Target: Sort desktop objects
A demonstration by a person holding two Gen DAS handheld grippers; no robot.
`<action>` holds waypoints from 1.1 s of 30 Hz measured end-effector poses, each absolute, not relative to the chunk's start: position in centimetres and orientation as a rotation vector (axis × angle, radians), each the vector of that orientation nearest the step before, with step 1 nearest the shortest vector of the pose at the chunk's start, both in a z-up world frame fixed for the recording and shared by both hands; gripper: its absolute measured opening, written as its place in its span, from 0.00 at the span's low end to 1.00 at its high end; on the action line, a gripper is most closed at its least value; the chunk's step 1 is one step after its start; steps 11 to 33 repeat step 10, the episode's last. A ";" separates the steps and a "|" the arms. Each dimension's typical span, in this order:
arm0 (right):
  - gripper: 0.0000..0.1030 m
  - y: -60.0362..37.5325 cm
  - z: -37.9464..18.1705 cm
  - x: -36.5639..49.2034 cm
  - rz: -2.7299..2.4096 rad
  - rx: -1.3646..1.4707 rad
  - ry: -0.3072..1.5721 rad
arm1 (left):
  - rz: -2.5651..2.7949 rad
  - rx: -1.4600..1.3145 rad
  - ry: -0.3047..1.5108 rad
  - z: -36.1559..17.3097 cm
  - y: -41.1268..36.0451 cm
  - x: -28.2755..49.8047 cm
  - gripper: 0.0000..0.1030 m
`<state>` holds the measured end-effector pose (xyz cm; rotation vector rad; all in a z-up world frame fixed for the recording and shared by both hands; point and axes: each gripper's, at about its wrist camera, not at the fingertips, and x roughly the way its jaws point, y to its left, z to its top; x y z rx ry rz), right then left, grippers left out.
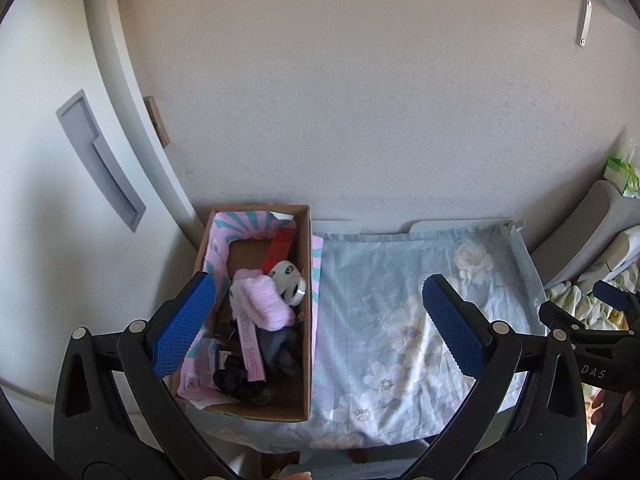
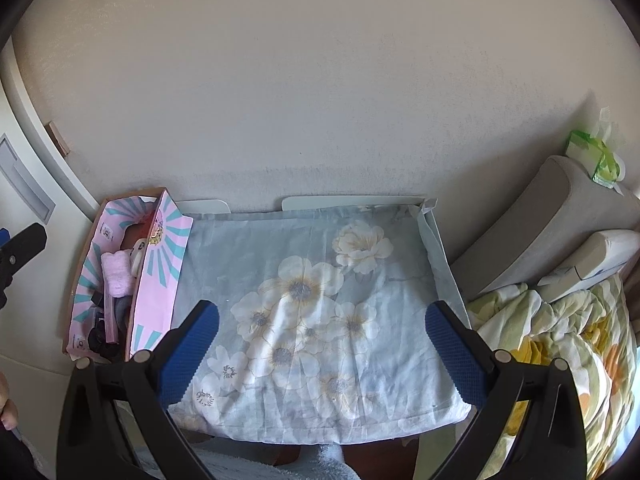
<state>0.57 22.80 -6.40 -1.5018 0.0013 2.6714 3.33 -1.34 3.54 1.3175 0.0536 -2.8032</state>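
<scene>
A cardboard box (image 1: 306,320) with a pink and teal lining stands at the left end of a small table. It holds a pink knitted item (image 1: 266,300), a white tape roll (image 1: 289,280), a red packet (image 1: 278,249), a pink strip (image 1: 250,344) and dark items (image 1: 240,380). The box also shows in the right wrist view (image 2: 154,280). My left gripper (image 1: 318,320) is open and empty, above the box's right side. My right gripper (image 2: 322,344) is open and empty over the floral cloth (image 2: 320,300).
The blue floral cloth (image 1: 400,320) covers the table against a beige wall. A white cabinet door (image 1: 60,200) stands at the left. Grey cushions (image 2: 540,220), a green tissue pack (image 2: 596,160) and a floral blanket (image 2: 560,340) lie at the right.
</scene>
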 end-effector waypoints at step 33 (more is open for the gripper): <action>1.00 22.7 -6.7 0.5 2.669 -1.518 -0.011 | -2.822 1.292 0.063 3.5 -1.5 3.2 1.00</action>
